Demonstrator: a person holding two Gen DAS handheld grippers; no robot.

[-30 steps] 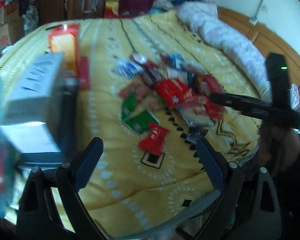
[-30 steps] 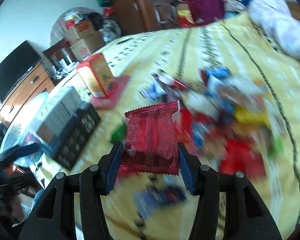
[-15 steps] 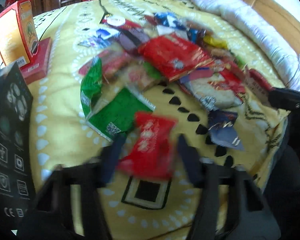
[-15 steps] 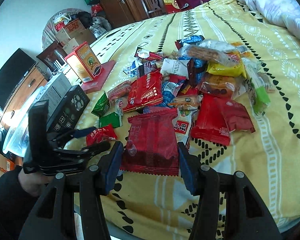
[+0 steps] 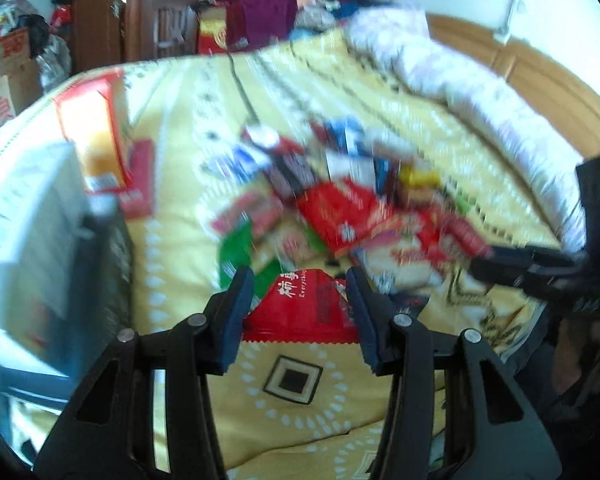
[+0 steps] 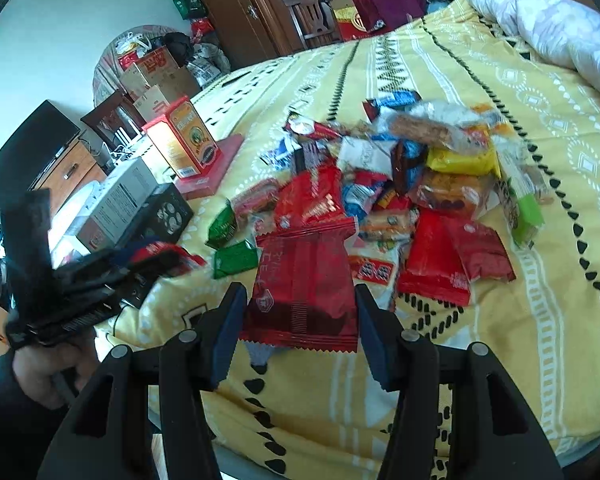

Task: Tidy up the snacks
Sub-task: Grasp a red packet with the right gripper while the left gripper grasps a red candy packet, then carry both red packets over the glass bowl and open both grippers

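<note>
left gripper (image 5: 300, 304): clamped on a small red packet (image 5: 300, 308)
right gripper (image 6: 298, 320): gripping a dark red wrapper (image 6: 304, 292)
snack pile (image 6: 400, 184): on the yellow bedspread (image 6: 540, 128)

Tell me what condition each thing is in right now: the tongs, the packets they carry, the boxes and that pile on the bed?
Left tongs: closed on a small red packet, lifted off the bed.
Right tongs: closed on a long dark red packet.
Snack pile: loose, unsorted, sealed wrappers heaped on the yellow bedspread.
Orange box: upright on a flat red box.
Grey-and-black box: lying on its side.
</note>
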